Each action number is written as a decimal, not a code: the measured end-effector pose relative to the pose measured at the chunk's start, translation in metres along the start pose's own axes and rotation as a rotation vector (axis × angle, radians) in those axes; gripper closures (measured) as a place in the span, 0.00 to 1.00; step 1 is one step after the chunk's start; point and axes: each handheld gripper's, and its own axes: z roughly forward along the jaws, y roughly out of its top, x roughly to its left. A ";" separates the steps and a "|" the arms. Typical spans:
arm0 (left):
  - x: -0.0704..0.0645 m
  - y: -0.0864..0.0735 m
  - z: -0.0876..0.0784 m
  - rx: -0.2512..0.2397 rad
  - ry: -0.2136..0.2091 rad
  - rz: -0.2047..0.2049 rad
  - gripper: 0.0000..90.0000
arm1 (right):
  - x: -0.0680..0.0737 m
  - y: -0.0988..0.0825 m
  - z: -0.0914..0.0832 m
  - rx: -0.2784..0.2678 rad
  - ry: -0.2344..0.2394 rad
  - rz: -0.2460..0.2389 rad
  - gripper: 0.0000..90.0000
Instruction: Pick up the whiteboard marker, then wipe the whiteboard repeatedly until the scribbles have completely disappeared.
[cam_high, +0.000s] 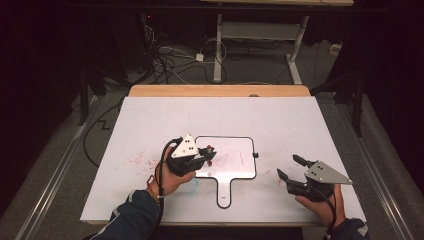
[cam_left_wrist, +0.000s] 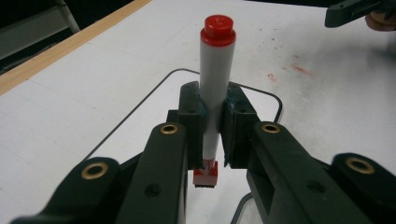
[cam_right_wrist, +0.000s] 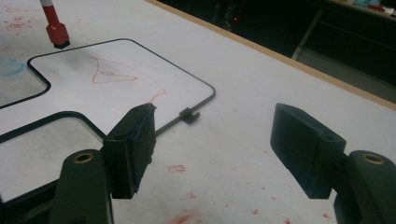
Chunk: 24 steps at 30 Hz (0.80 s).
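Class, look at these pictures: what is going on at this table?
A person works with a gripper in each hand at a white table. The left gripper is shut on a red-capped marker, its eraser end down at a small whiteboard that bears red scribbles. The right gripper is open with nothing between its jaws, beside the board.

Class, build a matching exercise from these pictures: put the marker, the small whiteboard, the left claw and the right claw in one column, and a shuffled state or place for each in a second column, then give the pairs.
Column one:
1. marker
2. small whiteboard
3. left claw
4. right claw

Column two:
A. open, nothing between its jaws
B. lies flat on the table, red scribbles on it
C. white barrel, red at both ends
D. shut on the marker

Pairs: 1-C, 2-B, 3-D, 4-A
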 end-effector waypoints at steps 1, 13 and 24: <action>0.001 0.000 0.002 0.004 0.001 -0.001 0.87 | 0.001 0.000 0.001 0.004 0.004 -0.002 0.35; 0.026 -0.012 0.026 0.001 0.035 -0.030 0.87 | 0.009 0.000 0.012 0.024 0.045 -0.027 0.35; 0.037 -0.024 0.026 0.023 0.034 -0.022 0.88 | 0.011 -0.001 0.011 0.029 0.056 -0.038 0.35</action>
